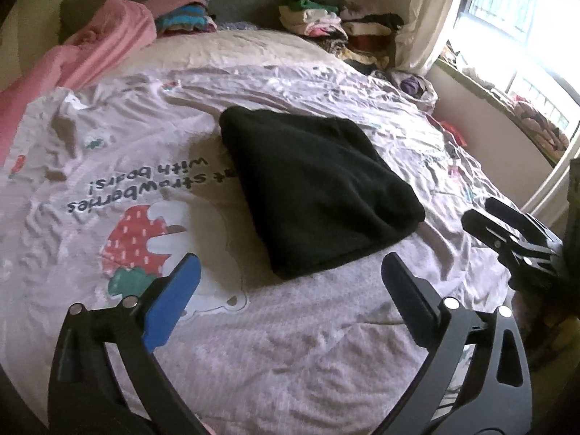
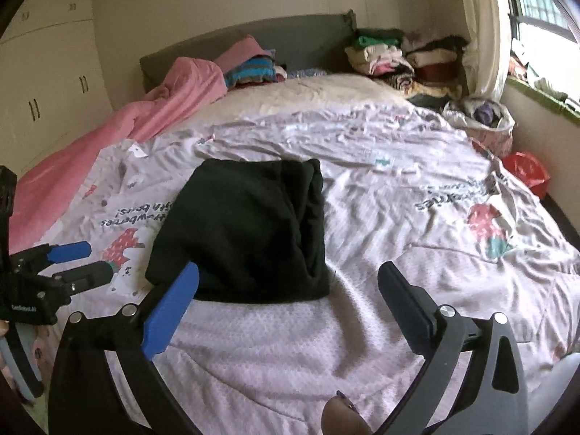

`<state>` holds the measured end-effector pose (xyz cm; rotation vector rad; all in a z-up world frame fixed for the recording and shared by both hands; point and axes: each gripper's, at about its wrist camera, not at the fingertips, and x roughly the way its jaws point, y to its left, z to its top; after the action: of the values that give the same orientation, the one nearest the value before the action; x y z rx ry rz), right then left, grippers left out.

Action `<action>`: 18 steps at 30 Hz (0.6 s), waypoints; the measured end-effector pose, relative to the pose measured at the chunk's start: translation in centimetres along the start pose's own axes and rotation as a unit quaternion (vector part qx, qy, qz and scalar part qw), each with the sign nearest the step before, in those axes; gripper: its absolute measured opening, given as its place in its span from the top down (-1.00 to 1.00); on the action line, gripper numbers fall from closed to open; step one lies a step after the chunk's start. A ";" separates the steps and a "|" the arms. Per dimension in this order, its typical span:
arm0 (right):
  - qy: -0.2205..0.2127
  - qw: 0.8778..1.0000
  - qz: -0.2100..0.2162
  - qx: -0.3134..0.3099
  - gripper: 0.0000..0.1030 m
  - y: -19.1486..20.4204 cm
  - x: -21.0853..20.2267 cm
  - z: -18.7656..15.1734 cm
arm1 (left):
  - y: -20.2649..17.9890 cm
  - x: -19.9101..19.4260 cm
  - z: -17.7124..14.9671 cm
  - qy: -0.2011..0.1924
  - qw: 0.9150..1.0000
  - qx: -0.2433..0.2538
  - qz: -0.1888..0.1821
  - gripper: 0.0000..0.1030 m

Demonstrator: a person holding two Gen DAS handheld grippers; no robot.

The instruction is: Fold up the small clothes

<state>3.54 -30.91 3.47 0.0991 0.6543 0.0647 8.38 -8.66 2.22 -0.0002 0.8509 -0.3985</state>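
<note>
Left gripper [image 1: 290, 279] wide open and empty, right gripper [image 2: 288, 282] likewise, folded black garment [image 1: 311, 188] on bedspread [image 1: 290, 344], clothes pile [image 1: 326, 18] behind.

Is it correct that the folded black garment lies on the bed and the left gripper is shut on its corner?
Not quite. The black garment lies folded on the bed, but the left gripper is open and clear of it, as the left wrist view shows.

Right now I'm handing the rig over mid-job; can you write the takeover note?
Left gripper: open, empty, above the quilt.
Right gripper: open, empty, just short of the garment's near edge.
The black fleece garment lies folded into a compact bundle on the pale strawberry-print quilt, touched by neither gripper.
Done: this piece looks folded.
Left: probably move it to the folded clothes stack by the grey headboard; other loose clothes remain there.
</note>
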 end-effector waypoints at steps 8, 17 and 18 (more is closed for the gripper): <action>-0.024 1.000 -0.004 -0.012 -0.92 0.8 -2.1 -1.5 | 0.2 -2.0 -1.6 -0.025 0.999 -0.017 0.017 -0.82; -0.057 0.998 -0.023 0.023 -0.92 0.6 -4.0 -3.9 | 0.1 -3.4 -4.4 -0.047 0.998 -0.015 0.040 -0.82; -0.057 0.998 -0.024 0.028 -0.92 0.5 -4.2 -4.4 | 0.0 -3.5 -4.7 -0.050 0.998 -0.014 0.046 -0.82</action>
<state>-2.45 -30.45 2.63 0.1392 0.5438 -0.0064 2.84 -6.70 1.67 -0.0076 0.7546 -0.2978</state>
